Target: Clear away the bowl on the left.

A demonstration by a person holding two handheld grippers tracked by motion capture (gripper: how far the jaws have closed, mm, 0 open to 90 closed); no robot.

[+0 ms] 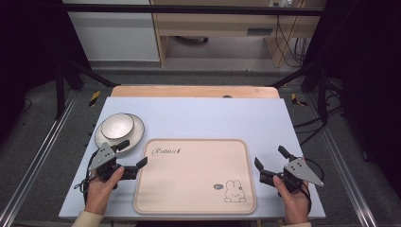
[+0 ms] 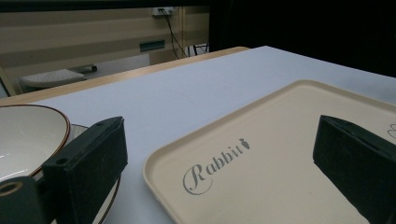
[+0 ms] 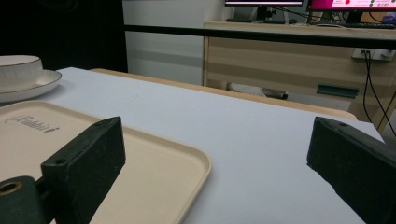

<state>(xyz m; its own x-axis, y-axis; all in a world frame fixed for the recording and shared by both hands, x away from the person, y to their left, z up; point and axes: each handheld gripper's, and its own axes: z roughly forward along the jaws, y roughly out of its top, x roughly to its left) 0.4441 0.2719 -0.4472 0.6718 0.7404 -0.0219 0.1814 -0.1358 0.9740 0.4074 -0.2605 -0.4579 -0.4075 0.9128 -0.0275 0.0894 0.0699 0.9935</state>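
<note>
Tray, cream with rounded corners, lies flat on the pale blue table cover, between the two grippers and just beside each. Its print is hard to read from the high view; the left gripper view gives the word "Rabbit", and a small rabbit drawing sits in the near right corner. In the left gripper view the tray's near and right parts are cut off behind that gripper's own jaw. A white bowl stands on a white plate at the tray's far left corner; in the left gripper view both are cut by the frame's edge.

The cover lies on a wooden table whose far edge shows bare. Beyond it are grey floor, a wooden desk with hanging cables, and dark frame posts at both sides.

Left gripper, held in the person's left hand, points toward the tray's left edge, jaws spread wide with nothing between them. Right gripper, in the right hand, faces the tray's right edge, jaws likewise parted and bare.
</note>
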